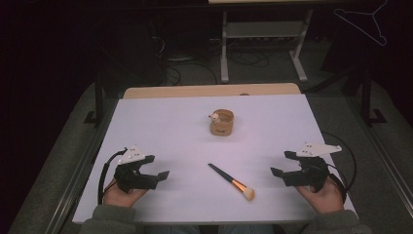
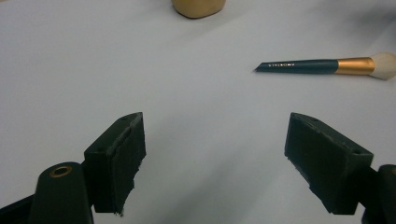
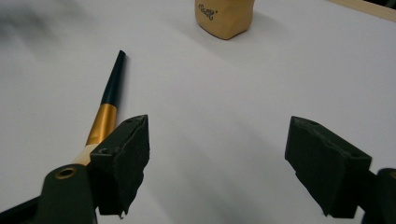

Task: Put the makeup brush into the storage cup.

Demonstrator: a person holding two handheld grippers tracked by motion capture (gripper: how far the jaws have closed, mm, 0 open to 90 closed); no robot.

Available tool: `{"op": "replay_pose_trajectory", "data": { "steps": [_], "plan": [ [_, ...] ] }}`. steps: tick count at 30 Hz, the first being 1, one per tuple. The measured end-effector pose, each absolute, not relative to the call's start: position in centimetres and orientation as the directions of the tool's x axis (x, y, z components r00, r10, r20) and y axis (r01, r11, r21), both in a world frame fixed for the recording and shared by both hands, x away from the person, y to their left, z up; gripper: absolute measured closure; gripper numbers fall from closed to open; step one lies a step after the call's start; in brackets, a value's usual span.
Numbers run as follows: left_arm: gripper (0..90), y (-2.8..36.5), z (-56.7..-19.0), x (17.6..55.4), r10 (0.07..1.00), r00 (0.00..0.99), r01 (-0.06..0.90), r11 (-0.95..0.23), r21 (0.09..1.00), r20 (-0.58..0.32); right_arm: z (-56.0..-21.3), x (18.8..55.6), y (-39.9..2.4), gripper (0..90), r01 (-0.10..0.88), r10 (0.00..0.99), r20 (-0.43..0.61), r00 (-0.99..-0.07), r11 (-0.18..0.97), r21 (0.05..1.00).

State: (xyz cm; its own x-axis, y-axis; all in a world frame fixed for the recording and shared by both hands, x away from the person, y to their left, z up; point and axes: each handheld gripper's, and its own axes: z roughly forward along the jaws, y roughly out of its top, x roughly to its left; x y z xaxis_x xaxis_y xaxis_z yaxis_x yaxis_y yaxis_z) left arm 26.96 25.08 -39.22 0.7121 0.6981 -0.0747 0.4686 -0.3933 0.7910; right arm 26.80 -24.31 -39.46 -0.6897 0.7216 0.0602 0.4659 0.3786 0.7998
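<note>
A makeup brush [image 1: 232, 182] with a dark handle, gold ferrule and pale bristles lies flat on the white table top [image 1: 175, 136], bristles toward the person. Farther back stands a small tan cup [image 1: 221, 122] with a little white thing at its rim. My left gripper [image 1: 157, 167] rests at the near left, open and empty; in its own view the brush [image 2: 327, 66] lies ahead to the right and the cup [image 2: 198, 7] at the top edge. My right gripper [image 1: 283, 163] rests at the near right, open and empty, with the brush [image 3: 107, 109] partly behind its left jaw and the cup [image 3: 224, 17] ahead.
The table's wooden far edge [image 1: 209, 90] shows behind the white sheet. Beyond it, a dark floor holds cables and a white desk frame [image 1: 263, 44]. A wire hanger [image 1: 365, 22] hangs at the upper right. Metal rails run along both sides of the table.
</note>
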Motion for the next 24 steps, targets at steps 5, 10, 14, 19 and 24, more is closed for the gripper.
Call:
{"op": "replay_pose_trajectory", "data": {
  "steps": [5,10,14,19,24],
  "plan": [
    [19.8,25.2,-39.2,26.9,0.699,0.712,0.469,-0.396,0.790,-0.072,-39.4,26.9,-23.9,21.0,0.468,0.713,0.059,-0.698,0.393,0.791],
    [19.8,25.1,-39.2,26.9,0.697,0.714,0.467,-0.397,0.790,-0.071,-39.0,26.8,-23.3,21.3,0.463,0.708,0.057,-0.704,0.397,0.792],
    [19.8,25.0,-39.2,26.9,0.697,0.713,0.467,-0.393,0.792,-0.073,-38.7,26.8,-22.8,21.3,0.465,0.703,0.063,-0.709,0.397,0.792],
    [19.8,24.9,-39.2,26.9,0.691,0.719,0.466,-0.405,0.787,-0.070,-38.4,26.8,-22.0,21.8,0.469,0.695,0.072,-0.715,0.402,0.786],
    [19.8,24.8,-39.3,26.9,0.694,0.716,0.468,-0.397,0.790,-0.076,-38.2,27.0,-20.9,22.0,0.472,0.681,0.073,-0.728,0.421,0.774]
  ]
}}
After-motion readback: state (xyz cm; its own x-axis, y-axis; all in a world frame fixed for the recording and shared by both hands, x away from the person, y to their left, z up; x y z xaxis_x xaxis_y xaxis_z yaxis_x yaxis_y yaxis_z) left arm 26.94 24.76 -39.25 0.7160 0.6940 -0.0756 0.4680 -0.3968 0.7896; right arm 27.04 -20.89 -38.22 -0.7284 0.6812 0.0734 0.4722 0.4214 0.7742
